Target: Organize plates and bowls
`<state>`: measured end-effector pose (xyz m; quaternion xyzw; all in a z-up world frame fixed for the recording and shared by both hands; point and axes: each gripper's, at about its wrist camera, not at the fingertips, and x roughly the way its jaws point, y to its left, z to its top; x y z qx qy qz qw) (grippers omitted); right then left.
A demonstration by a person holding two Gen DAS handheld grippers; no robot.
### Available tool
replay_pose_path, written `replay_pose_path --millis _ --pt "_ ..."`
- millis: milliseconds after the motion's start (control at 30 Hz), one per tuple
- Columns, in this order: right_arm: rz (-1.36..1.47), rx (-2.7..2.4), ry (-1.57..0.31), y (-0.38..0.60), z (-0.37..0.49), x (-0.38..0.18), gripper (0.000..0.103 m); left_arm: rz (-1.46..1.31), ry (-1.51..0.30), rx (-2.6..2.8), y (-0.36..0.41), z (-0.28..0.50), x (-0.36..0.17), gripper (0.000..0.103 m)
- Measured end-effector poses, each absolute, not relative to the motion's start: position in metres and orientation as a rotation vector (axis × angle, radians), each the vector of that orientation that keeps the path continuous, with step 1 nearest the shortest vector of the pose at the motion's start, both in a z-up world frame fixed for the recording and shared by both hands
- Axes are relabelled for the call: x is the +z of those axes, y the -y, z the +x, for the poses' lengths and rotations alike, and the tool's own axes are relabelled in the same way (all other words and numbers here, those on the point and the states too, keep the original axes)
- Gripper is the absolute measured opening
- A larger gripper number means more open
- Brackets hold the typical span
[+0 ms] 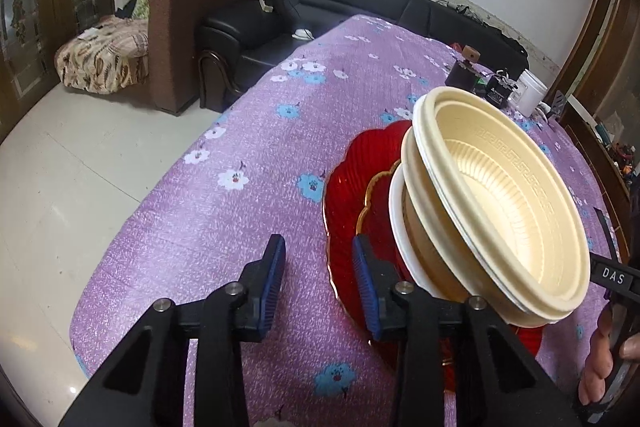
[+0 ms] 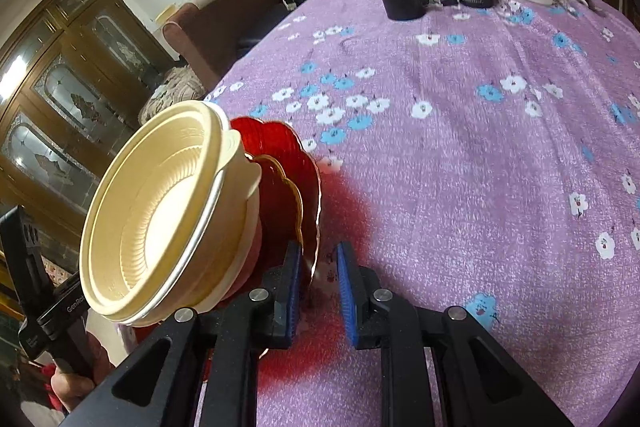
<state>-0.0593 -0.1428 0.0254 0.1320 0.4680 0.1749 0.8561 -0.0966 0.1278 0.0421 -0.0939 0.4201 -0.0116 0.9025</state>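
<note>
Blue-padded fingers [image 2: 294, 291] of the right gripper [image 2: 318, 287] stand nearest, part open astride the edge of the red plates [image 2: 280, 151] without pinching it, while the left gripper [image 1: 320, 279] gapes wide and holds nothing, its inner finger just beside the same plates. Nested cream bowls [image 1: 500, 203], all empty, sit on those stacked red plates near the edge of the purple-clothed counter [image 2: 460, 147]. Stacking looks nearly done; next, I judge, the right fingers must close on the plate rim before the pile can be shifted.
</note>
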Motion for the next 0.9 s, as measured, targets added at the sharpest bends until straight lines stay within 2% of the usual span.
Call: replay_pose_path --millis 133,233,900 --pt "0.266 0.365 -0.96 0.14 -0.06 0.025 0.017 -0.138 -0.842 0.016 -0.117 -0.096 0.042 0.024" --pt "0.259 0.378 -0.956 0.135 -0.061 0.024 0.014 -0.133 -0.853 0.01 -0.109 -0.093 0.035 0.011" --pt "0.265 0.304 -0.893 0.173 -0.079 0.032 0.013 -0.074 -0.82 -0.018 -0.063 -0.085 0.043 0.012"
